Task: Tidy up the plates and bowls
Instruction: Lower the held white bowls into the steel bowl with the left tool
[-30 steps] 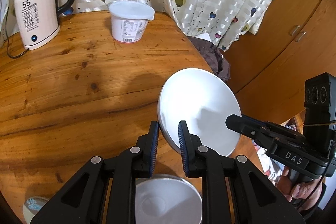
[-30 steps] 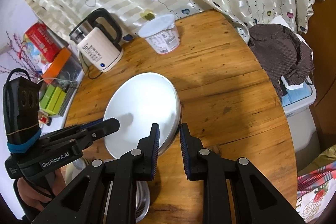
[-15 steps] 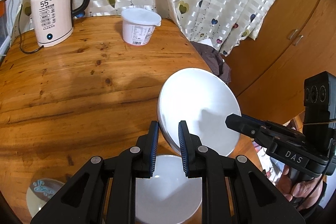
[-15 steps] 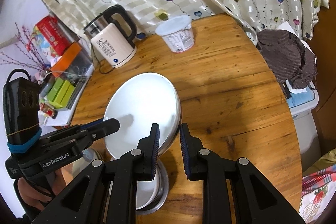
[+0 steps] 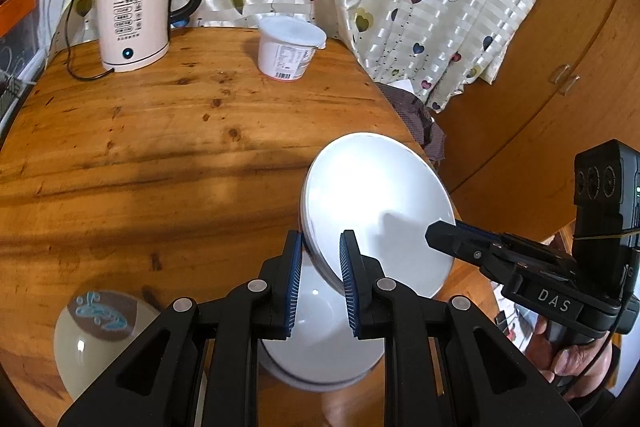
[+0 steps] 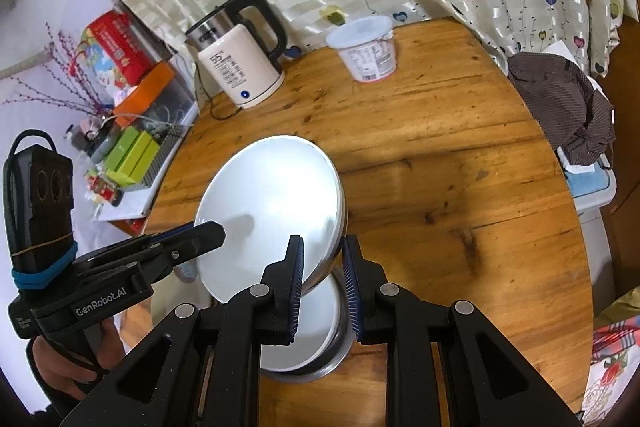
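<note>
White plate [image 5: 376, 203] tilted, rim pinched by L gripper [image 5: 319, 259] & R gripper [image 6: 322, 259], above bowl [image 5: 320, 339].

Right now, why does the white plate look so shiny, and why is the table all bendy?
Left wrist view: light glares off the tilted white plate. Both views: the fisheye lens bends the table edge. Right wrist view: the plate carries a soft grey shadow.

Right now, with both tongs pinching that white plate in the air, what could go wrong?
1. Both the left tongs and the right tongs grip the tilted white plate only at its rim, so it may slip.
2. The stacked dishes sit right beneath; a dropped plate could strike them.
3. The patterned bowl lies near the table edge and might get knocked.
</note>
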`<state>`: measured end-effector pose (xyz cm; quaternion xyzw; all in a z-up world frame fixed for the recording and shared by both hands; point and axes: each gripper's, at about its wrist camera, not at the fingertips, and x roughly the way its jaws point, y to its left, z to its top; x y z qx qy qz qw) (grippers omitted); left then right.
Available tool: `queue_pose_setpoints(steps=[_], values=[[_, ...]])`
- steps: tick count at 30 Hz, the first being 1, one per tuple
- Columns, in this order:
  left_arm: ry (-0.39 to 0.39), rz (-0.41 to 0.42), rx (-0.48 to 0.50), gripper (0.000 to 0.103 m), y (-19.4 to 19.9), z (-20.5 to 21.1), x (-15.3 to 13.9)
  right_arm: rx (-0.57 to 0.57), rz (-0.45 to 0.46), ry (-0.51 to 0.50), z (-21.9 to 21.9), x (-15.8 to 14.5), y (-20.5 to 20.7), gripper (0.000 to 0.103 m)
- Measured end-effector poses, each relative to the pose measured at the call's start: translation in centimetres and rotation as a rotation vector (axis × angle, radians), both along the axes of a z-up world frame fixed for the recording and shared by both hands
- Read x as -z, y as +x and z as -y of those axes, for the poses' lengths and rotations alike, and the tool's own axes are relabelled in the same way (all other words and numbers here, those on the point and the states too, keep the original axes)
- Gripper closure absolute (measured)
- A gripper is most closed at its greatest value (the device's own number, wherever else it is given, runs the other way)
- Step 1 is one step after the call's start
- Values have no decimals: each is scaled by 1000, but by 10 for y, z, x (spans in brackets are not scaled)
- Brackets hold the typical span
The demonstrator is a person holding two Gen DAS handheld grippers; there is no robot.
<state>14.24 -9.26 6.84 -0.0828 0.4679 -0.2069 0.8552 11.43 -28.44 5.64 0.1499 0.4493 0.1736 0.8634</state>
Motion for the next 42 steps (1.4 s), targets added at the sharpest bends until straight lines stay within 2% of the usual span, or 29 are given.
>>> queue_pose_setpoints(steps=[15, 24, 42], values=[[-3, -39, -40, 83, -29, -17, 16, -45, -39, 4, -15, 15, -20, 84], [0, -89, -57, 83, -36, -19, 36, -59, -83, 1, -18, 30, -24, 84], [21, -132, -71, 83, -36, -17, 47, -75, -124, 1, -20, 43, -22, 84]])
